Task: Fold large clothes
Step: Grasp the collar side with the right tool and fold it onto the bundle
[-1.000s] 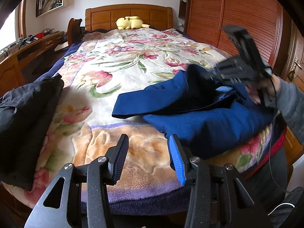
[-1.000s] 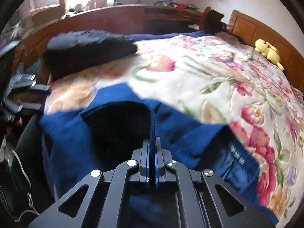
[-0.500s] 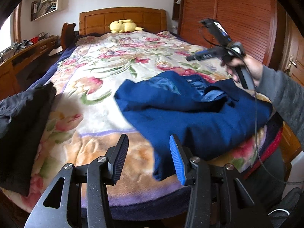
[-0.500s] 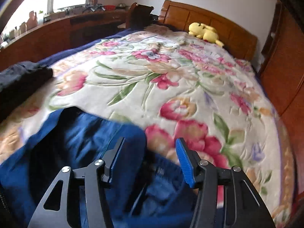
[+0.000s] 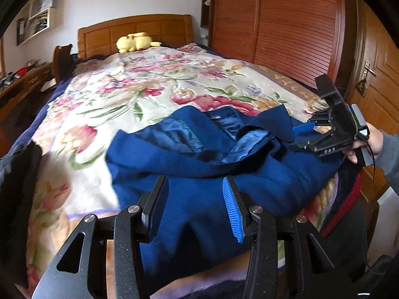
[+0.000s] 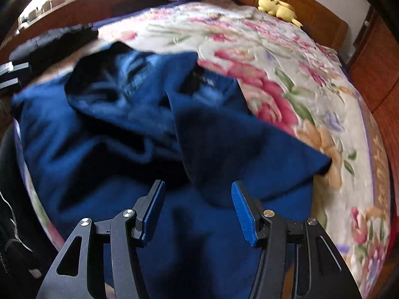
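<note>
Bed, wooden headboard, covered by a cream floral blanket (image 5: 139,92).
- Crumpled dark blue garment with shiny lining (image 5: 199,154): near end of the blanket, right of centre.
- Black garment (image 5: 17,186): near left edge of the bed.
- Yellow plush toy (image 5: 134,41): far end, by the headboard.
- Left gripper (image 5: 194,209): jaws apart, empty, over the blue cloth.
- Right gripper (image 6: 198,211): jaws have just been opening, now apart, nothing pinched, above the blue garment.

Coat (image 5: 199,169) on bed (image 5: 154,87)
</note>
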Available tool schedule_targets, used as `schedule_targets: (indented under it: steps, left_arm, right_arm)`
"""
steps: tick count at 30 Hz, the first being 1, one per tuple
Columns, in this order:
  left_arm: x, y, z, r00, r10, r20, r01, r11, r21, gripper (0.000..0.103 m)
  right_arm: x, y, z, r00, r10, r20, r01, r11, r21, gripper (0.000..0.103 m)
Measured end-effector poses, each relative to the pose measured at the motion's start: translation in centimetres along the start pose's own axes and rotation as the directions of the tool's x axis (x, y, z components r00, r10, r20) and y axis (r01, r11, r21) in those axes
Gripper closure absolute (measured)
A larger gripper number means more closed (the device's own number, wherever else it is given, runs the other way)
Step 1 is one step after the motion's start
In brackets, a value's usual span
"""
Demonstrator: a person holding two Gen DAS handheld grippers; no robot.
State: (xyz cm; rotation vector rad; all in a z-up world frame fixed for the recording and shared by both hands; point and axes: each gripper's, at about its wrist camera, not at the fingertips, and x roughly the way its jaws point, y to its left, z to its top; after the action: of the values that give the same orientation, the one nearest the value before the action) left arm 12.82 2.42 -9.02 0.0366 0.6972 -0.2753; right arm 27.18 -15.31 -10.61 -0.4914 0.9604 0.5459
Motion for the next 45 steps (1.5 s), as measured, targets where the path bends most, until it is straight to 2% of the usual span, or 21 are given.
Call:
schedule_targets:
  steps: [3, 5, 6, 7, 8, 10, 13, 19, 21, 22, 23, 24, 25, 26, 27, 33, 35, 40, 45]
  left_arm:
    - [0.6, -0.8, 0.5, 1.0, -0.011, -0.007, 0.011, 1.0, 0.016, 0.057]
    - [0.6, -1.2, 0.7, 1.0, -0.017, -0.005, 0.017, 1.0, 0.019, 0.057]
    - [0.6, -1.3, 0.7, 1.0, -0.017, -0.005, 0.017, 1.0, 0.019, 0.057]
    - [0.5, -1.3, 0.7, 1.0, -0.017, -0.004, 0.017, 1.0, 0.016, 0.057]
    - [0.3, -1.3, 0.6, 1.0, -0.02, -0.002, 0.02, 1.0, 0.011, 0.057]
    - [0.2, -1.2, 0.4, 1.0, -0.021, -0.003, 0.021, 1.0, 0.006, 0.057]
    - [0.2, -1.0, 0.0, 1.0, -0.014, -0.011, 0.015, 1.0, 0.007, 0.057]
    - [0.0, -0.5, -0.6, 1.0, 0.004, -0.016, -0.004, 1.0, -0.009, 0.057]
    - [-0.2, -0.1, -0.8, 1.0, 0.006, -0.014, -0.006, 1.0, -0.018, 0.057]
    - [-0.4, 0.0, -1.0, 1.0, 0.006, -0.013, -0.006, 1.0, -0.022, 0.057]
    - [-0.5, 0.1, -1.1, 1.0, 0.007, -0.013, -0.007, 1.0, -0.025, 0.057]
    - [-0.6, 0.1, -1.2, 1.0, 0.008, -0.013, -0.008, 1.0, -0.025, 0.057]
    - [-0.5, 0.1, -1.2, 1.0, 0.008, -0.013, -0.009, 1.0, -0.025, 0.057]
    - [-0.6, 0.1, -1.3, 1.0, 0.009, -0.014, -0.009, 1.0, -0.024, 0.057]
    - [-0.5, 0.1, -1.4, 1.0, 0.009, -0.013, -0.009, 1.0, -0.024, 0.057]
    - [-0.2, 0.7, -1.6, 1.0, 0.014, -0.015, -0.015, 0.999, -0.041, 0.057]
    - [-0.2, 1.0, -1.7, 1.0, 0.019, -0.017, -0.02, 0.998, -0.053, 0.057]
    - [-0.5, 1.5, -2.1, 0.999, 0.035, -0.022, -0.036, 0.997, -0.067, 0.057]
    - [-0.9, 2.1, -2.5, 0.999, 0.045, -0.025, -0.047, 0.996, -0.075, 0.057]
  right_arm:
    - [0.3, 0.4, 0.0, 0.998, -0.034, -0.053, 0.034, 0.999, -0.011, 0.046]
    - [0.5, 0.2, 0.5, 0.996, -0.078, -0.049, 0.077, 0.997, -0.022, 0.049]
    - [0.8, 0.1, 1.0, 0.993, -0.106, -0.043, 0.105, 0.994, -0.037, 0.056]
    - [1.1, -0.1, 1.4, 0.992, -0.114, -0.045, 0.112, 0.993, -0.048, 0.08]
    - [1.5, -0.4, 2.1, 0.992, -0.12, -0.05, 0.117, 0.992, -0.052, 0.099]
    - [1.9, -0.7, 3.4, 0.987, -0.157, -0.038, 0.154, 0.986, -0.06, 0.1]
    - [1.9, -1.1, 7.0, 0.98, -0.196, 0.04, 0.198, 0.979, -0.054, 0.1]
    - [2.5, -0.9, 16.1, 0.958, -0.225, 0.176, 0.231, 0.973, -0.014, 0.1]
    - [3.1, -1.0, 18.0, 0.961, -0.213, 0.177, 0.213, 0.977, 0.021, 0.096]
    - [3.3, -1.0, 18.5, 0.964, -0.202, 0.174, 0.198, 0.979, 0.039, 0.085]
    - [3.2, -0.9, 18.8, 0.965, -0.193, 0.178, 0.187, 0.981, 0.049, 0.069]
    - [3.0, -0.7, 18.7, 0.965, -0.181, 0.192, 0.174, 0.983, 0.051, 0.059]
    - [2.7, -0.4, 18.6, 0.964, -0.158, 0.213, 0.151, 0.987, 0.046, 0.045]
    - [2.5, 0.1, 18.2, 0.965, -0.131, 0.227, 0.126, 0.991, 0.039, 0.036]
    - [2.1, 0.3, 17.5, 0.968, -0.104, 0.231, 0.099, 0.995, 0.031, 0.034]
    - [0.1, 2.8, 12.0, 0.977, 0.092, 0.192, -0.087, 0.996, -0.034, 0.032]
    - [-0.1, 4.1, 10.8, 0.97, 0.162, 0.183, -0.153, 0.986, -0.062, 0.032]
    - [-0.2, 6.5, 9.3, 0.948, 0.276, 0.159, -0.26, 0.959, -0.114, 0.032]
    - [-0.2, 7.3, 9.0, 0.932, 0.333, 0.144, -0.314, 0.939, -0.14, 0.032]
